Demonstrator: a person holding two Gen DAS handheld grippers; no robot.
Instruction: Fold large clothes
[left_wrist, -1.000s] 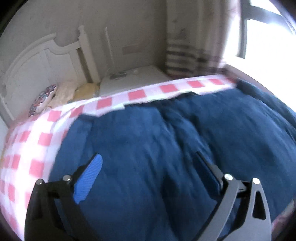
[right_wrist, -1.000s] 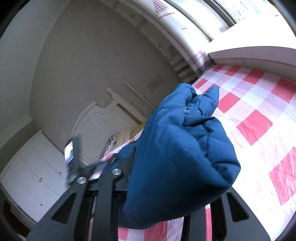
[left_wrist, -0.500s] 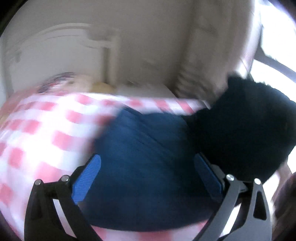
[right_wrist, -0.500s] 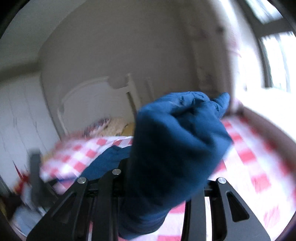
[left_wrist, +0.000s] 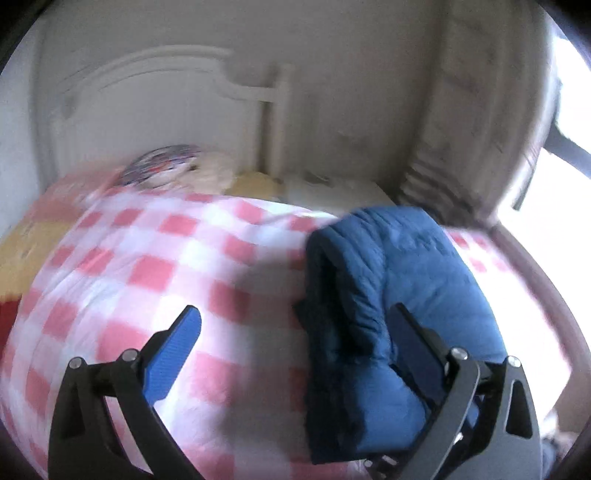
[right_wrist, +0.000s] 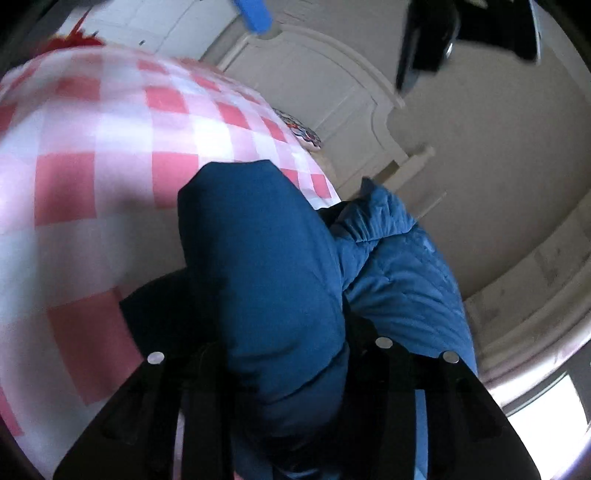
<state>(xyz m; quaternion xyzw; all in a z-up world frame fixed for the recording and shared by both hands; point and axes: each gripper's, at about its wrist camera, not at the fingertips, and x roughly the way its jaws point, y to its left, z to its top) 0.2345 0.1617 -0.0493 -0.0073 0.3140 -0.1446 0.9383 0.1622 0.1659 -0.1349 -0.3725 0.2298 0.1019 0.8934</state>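
A dark blue padded jacket (left_wrist: 399, 295) lies bunched in a thick fold on the pink and white checked bedspread (left_wrist: 166, 258), at the right of the left wrist view. My left gripper (left_wrist: 295, 332) is open and empty above the bedspread, its right finger against the jacket's edge. My right gripper (right_wrist: 280, 354) is shut on a thick bundle of the blue jacket (right_wrist: 266, 277), which fills the space between its fingers and hides the fingertips. The left gripper's blue pad (right_wrist: 255, 14) and black frame show at the top of the right wrist view.
A white headboard (left_wrist: 147, 103) stands at the far end of the bed with a patterned pillow (left_wrist: 162, 170) and a yellow pillow (left_wrist: 255, 184) below it. A striped curtain (left_wrist: 461, 129) and a bright window (left_wrist: 554, 184) are at the right.
The jacket went from spread flat across the bed to a bunched fold at the right. My right gripper swung down and left with its bundle. My left gripper stayed open and turned left.
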